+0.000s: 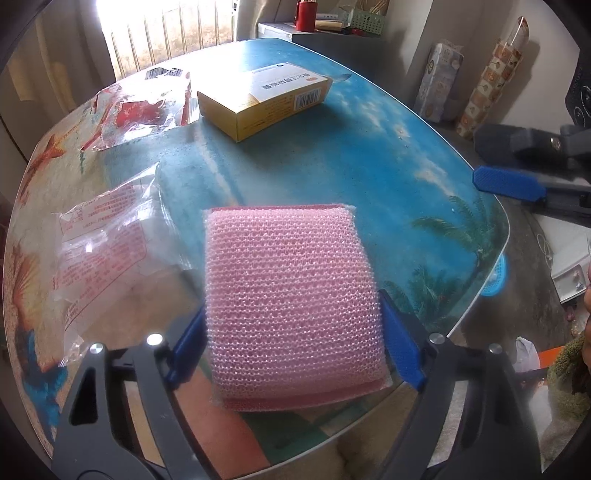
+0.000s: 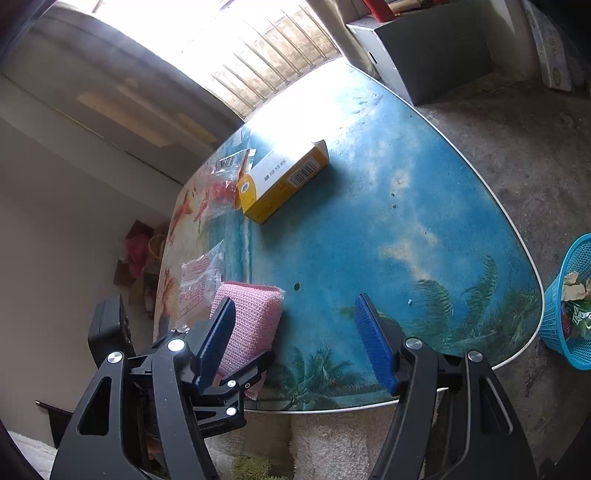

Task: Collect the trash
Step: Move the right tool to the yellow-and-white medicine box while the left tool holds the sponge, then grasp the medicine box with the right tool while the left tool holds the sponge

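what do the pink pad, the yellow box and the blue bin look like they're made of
Pink pad: looks like a sponge in knitted plastic mesh, slightly shiny. Yellow box: printed cardboard, with folded edges and a barcode. Blue bin: likely molded plastic lattice.

you are in a lived-in home: beach-print table (image 2: 424, 206), barred window (image 1: 166, 33), cluttered shelf (image 1: 332, 26), worn concrete floor (image 2: 517, 147).

A glass-topped table (image 2: 424, 192) printed with a blue sky, palm trees and a beach stands on a grey concrete floor (image 2: 517, 122). Strong daylight comes through a barred window (image 1: 166, 33) beyond its far end, glaring on the tabletop. A grey box (image 2: 424, 51) sits on the floor near that end, and pale plain walls (image 2: 55, 221) enclose the room.
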Tool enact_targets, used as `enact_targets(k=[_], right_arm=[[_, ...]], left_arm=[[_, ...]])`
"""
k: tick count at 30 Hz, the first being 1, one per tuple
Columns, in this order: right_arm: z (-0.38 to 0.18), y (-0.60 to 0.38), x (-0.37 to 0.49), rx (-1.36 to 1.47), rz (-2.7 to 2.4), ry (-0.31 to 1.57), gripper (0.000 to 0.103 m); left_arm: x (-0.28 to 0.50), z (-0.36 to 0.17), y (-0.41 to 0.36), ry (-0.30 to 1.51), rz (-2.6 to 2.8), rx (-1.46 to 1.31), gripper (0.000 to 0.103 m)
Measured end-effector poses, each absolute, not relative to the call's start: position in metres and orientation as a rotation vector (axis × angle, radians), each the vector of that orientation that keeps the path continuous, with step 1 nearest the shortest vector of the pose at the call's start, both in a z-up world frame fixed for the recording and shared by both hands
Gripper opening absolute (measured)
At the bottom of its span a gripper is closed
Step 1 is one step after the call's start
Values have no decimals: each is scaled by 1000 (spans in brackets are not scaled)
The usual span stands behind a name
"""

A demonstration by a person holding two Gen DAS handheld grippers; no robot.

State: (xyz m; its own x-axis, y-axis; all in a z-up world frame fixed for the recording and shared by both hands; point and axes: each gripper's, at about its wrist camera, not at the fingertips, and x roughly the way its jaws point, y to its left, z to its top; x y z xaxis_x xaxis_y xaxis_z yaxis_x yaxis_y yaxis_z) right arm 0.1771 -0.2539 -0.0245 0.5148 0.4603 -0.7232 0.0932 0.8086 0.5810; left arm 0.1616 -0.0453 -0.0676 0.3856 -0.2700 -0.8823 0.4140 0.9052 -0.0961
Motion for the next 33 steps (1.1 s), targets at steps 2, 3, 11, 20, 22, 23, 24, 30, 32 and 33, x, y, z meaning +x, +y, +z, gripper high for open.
enact_targets(k=[2,3,11,20,22,23,24,30,32,33], right_arm=[[-16,-251,198,583,236,1009,65],[-11,-250,208,569,236,1007,65],[-2,-224,312,554,309,1049,60],[-35,-167,417,421,282,1191,38],[-45,-159,425,401,273,1223,35],[-49,-155,428,394,272,1239,35],[-54,-152,428,387,274,1253,35],[-61,-147,421,363,292,1298,34],[-61,-147,415,356,301,1303,34],[-60,-148,412,352,305,1307,34]], left_arm=[[160,-67,-41,1089,-440,137,80],[159,-66,-39,1088,-440,135,80],[156,-63,-26,1086,-460,76,80],[153,-61,-18,1096,-477,52,80],[152,-60,-15,1099,-478,48,80],[152,-59,-14,1100,-480,46,80],[151,-59,-12,1101,-480,45,80],[152,-57,-7,1105,-489,28,80],[153,-57,-5,1105,-484,28,80],[153,-57,-4,1105,-486,27,80]])
